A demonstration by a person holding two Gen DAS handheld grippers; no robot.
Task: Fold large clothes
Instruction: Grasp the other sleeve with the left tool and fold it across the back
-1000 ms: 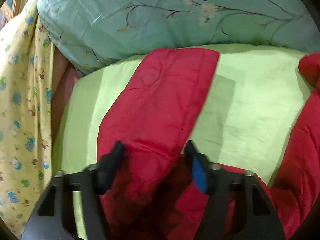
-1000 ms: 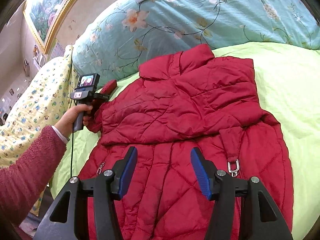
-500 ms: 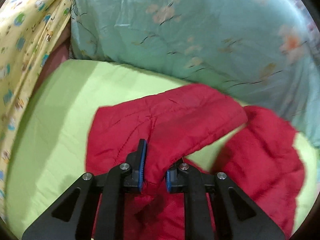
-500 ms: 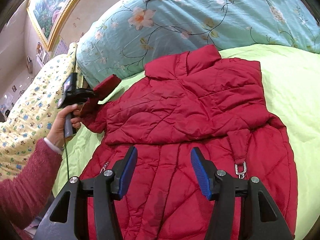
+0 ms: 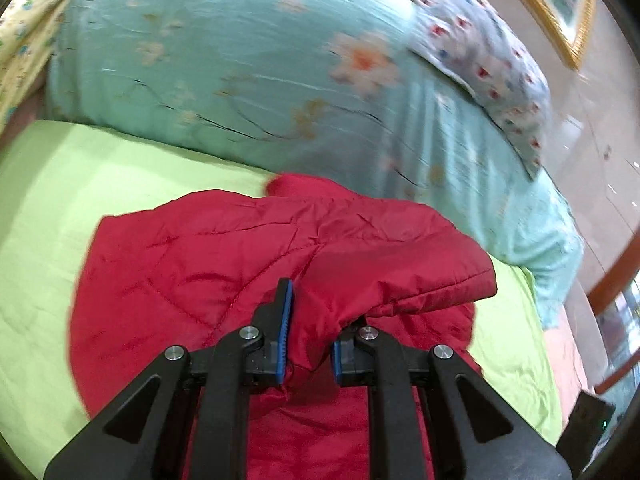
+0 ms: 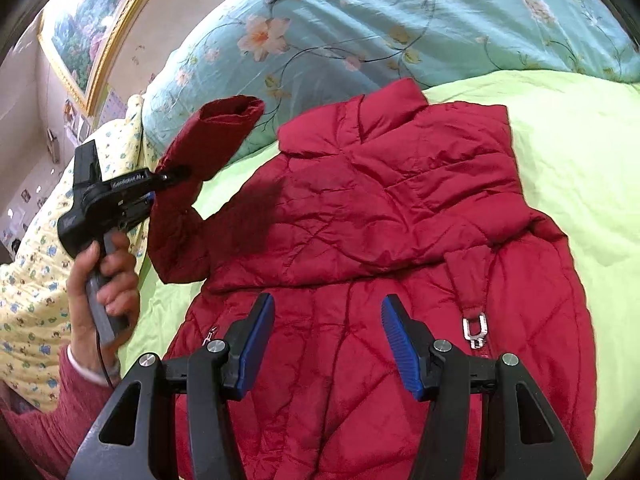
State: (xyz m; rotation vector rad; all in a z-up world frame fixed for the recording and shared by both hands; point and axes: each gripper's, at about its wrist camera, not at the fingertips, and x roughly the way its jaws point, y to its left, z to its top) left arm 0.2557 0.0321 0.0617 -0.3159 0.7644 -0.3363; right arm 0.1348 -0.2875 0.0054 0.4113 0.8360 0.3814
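**Sleeve lifted off the bed**

On the left, a hand (image 6: 105, 276) grips the left claw (image 6: 162, 184), whose pads are clamped on the sleeve (image 6: 208, 140) of the red jacket (image 6: 380, 216), holding it raised above the green bed sheet (image 6: 568, 152). The jacket's body lies spread on the sheet, collar toward the teal floral quilt (image 6: 360, 20). The right claw (image 6: 328, 340) hovers over the jacket's lower half, half-wide and empty.
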